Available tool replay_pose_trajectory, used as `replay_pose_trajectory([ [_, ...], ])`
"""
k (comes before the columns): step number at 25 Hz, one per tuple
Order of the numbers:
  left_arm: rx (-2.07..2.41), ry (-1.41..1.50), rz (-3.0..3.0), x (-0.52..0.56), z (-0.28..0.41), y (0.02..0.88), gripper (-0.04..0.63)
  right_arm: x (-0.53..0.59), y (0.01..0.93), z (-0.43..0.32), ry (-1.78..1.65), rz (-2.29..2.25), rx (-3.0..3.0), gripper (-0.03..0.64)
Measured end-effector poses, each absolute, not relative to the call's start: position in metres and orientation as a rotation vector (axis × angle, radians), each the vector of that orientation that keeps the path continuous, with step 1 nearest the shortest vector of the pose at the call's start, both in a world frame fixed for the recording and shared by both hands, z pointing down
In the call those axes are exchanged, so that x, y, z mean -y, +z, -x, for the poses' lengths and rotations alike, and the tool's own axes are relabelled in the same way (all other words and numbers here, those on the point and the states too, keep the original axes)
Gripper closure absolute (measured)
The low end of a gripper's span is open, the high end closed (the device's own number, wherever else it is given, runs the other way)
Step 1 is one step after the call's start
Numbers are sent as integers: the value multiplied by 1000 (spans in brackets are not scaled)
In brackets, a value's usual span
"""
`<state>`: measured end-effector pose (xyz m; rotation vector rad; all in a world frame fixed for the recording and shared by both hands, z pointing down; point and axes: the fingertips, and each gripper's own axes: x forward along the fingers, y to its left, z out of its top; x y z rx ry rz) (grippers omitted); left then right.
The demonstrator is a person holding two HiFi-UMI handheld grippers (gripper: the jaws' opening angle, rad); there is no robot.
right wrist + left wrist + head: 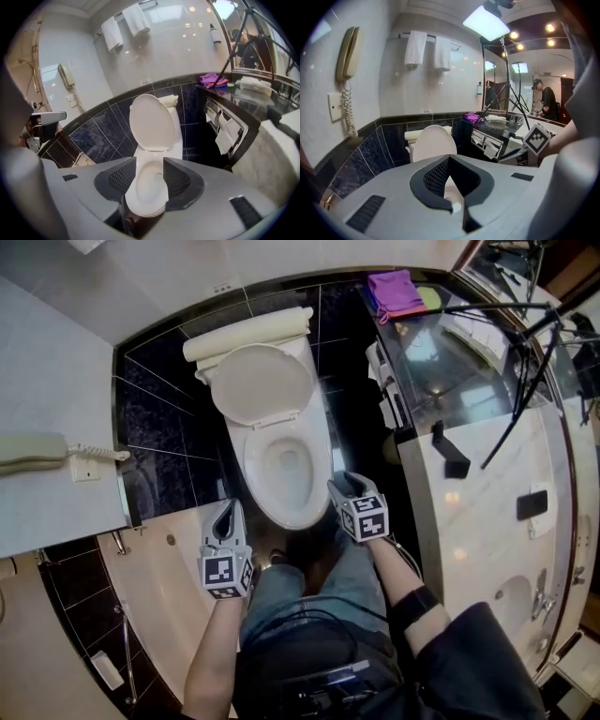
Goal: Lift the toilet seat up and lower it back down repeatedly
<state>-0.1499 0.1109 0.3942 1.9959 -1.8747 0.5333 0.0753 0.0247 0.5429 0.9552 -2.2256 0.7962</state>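
Beside the toilet (pixel 286 465), seat (pixel 261 385) raised: glass worktop (pixel 459 357) right, wall phone (pixel 37 454) left, black tiles (pixel 155 418) behind. Left tongs (pixel 228 514) closed; right tongs (pixel 340 487) open, empty.

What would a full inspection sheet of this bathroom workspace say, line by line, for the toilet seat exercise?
Surface: marble counter, right of the toilet.
Job's things: toilet with lid raised against the tank; whether the seat is up with it is unclear.
Clutter: purple cloth at the counter's far end.
Grippers: left gripper shut, empty; right gripper open, empty, near the bowl's front.
Cables: coiled cord of the wall phone; black cable on the person's lap.
Surroundings: dark wall tiles, towels, tripod.
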Motion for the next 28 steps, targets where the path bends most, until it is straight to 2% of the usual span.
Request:
replay_pose_trajectory([
  [14,1767,584,-2005,-115,142,556,595,-107,779,-81,1450,-1032,1917,407],
  [28,1701,638,-2000,-129,136,631,595,-148,897,-77,1821,-1172,1727,407],
])
